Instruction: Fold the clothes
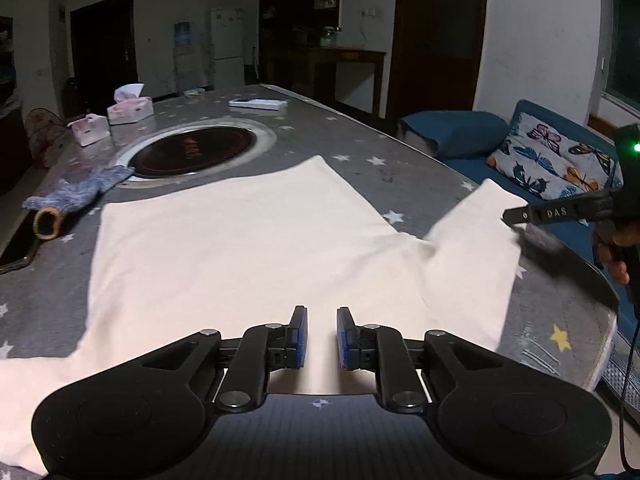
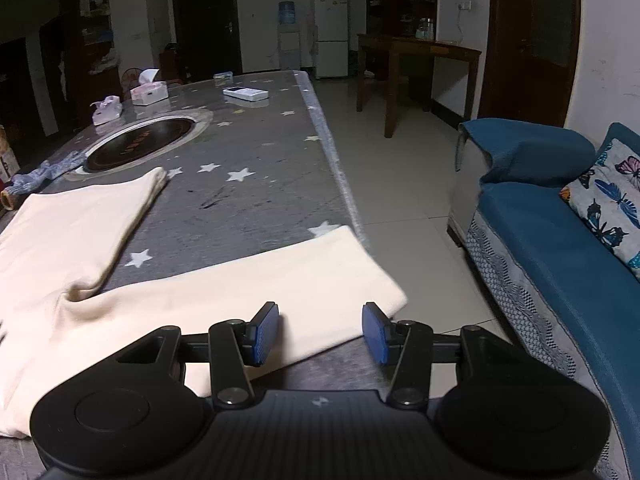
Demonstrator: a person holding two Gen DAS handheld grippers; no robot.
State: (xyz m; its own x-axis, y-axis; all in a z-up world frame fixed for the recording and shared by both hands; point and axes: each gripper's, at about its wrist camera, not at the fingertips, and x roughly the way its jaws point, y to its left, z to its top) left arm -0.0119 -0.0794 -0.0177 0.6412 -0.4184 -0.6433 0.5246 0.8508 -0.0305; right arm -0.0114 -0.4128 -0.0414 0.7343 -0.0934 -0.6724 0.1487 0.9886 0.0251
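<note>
Cloth is what lies on the table (image 1: 360, 132): a cream shirt (image 1: 240, 248) spread flat on the grey cover with white stars. One sleeve (image 2: 248, 292) sticks out to the side and reaches the table's edge near the blue sofa (image 2: 540, 240).

The left gripper (image 1: 320, 338) hangs just over the near part of the shirt. Its two blue pads (image 1: 299, 338) stand a little apart, and nothing is pinched between them.

The right gripper (image 2: 320, 332) is over the end of the sleeve. Its blue pads (image 2: 266, 332) are spread wider, with the sleeve's end below the gap, and they do not squeeze the cloth. In the left view, one of its black fingers is at the sleeve's edge, and a hand (image 1: 616, 256) holds its handle.

Farther back on the table are a round dark plate (image 1: 196, 152), a blue glove (image 1: 72, 196), pink tissue boxes (image 1: 130, 110) and a white remote (image 1: 258, 104).
</note>
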